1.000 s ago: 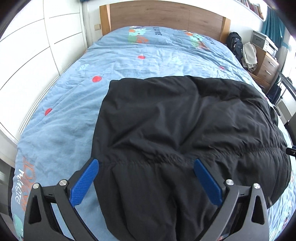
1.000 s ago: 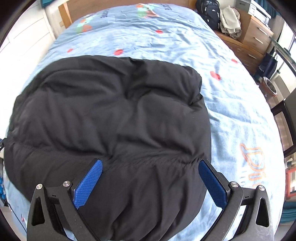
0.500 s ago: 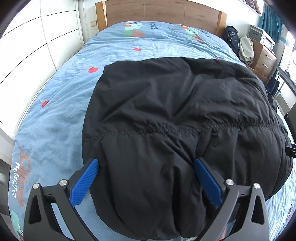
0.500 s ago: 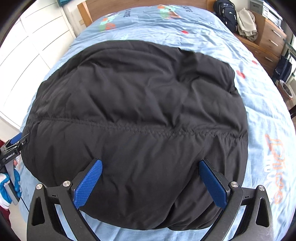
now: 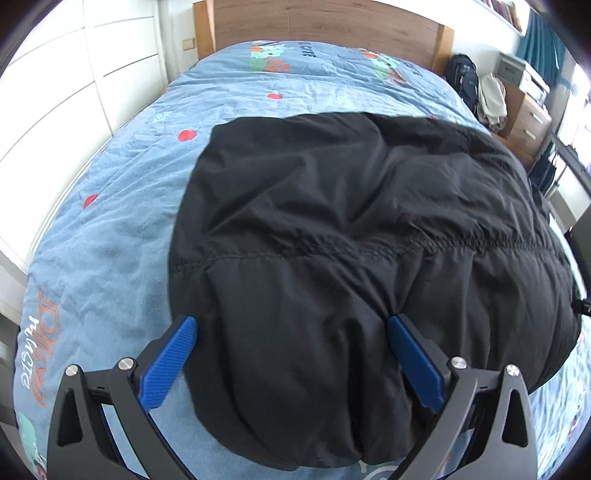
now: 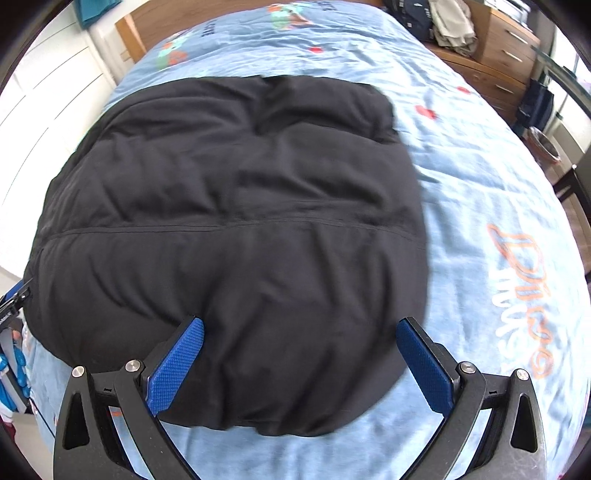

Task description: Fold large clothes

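Since the previous frame your right gripper (image 6: 299, 334) has drawn back slightly; both it and your left gripper (image 5: 291, 332) hover spread wide, empty, above the black jacket (image 5: 362, 236) folded on the bed (image 5: 110, 236).

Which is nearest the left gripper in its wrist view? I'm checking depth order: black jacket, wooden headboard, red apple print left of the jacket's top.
From the left gripper:
1. Black jacket, right between the open fingers.
2. Red apple print, mid-bed, left of the jacket's far edge.
3. Wooden headboard, at the bed's far end.
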Available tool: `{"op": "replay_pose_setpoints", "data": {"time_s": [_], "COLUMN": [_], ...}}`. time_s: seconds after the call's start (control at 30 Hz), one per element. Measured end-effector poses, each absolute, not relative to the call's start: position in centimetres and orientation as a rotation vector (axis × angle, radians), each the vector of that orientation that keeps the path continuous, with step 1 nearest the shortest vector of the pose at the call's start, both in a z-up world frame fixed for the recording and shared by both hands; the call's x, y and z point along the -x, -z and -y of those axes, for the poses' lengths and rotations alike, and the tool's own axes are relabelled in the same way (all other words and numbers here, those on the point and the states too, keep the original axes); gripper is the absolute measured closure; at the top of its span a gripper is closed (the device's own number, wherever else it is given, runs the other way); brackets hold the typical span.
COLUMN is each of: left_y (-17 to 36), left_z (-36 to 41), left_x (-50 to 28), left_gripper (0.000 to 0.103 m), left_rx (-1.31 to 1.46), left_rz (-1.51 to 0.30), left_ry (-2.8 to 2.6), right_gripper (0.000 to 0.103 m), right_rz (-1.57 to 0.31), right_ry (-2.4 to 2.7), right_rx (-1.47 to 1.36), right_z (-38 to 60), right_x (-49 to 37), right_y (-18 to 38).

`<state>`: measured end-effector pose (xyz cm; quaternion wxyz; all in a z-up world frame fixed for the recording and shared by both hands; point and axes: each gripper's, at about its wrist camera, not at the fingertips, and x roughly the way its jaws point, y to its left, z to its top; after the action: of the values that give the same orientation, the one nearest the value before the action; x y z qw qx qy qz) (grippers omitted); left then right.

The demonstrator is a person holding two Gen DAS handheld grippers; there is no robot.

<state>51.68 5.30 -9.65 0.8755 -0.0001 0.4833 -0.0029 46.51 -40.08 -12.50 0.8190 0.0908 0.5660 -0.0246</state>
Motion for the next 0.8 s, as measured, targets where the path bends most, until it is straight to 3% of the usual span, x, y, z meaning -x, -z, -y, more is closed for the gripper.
{"op": "replay_pose_setpoints", "data": {"time_s": [0.43, 0.67, 0.8], "left_y": [8.5, 13.3, 16.2], "left_z": [-15.8, -17.6, -18.0], "left_x": [-53.0, -57.2, -59.1], "left_gripper": [0.000, 0.000, 0.000], "left_rx": [0.216, 0.556, 0.650], "left_rz": [-0.972, -1.115, -1.155], "left_ry": [-0.116, 0.165, 0.206], "right_gripper": [0.001, 0.001, 0.001], "right_rz": [-1.114, -1.100, -1.134], "right_ry": [0.081, -0.072, -0.120], "right_rx": [-0.373, -0.712, -0.763], "right_z": [48.6, 51.8, 52.2], "right_x": [-48.2, -51.5, -53.3], "right_y": [11.8, 15.5, 18.0]}}
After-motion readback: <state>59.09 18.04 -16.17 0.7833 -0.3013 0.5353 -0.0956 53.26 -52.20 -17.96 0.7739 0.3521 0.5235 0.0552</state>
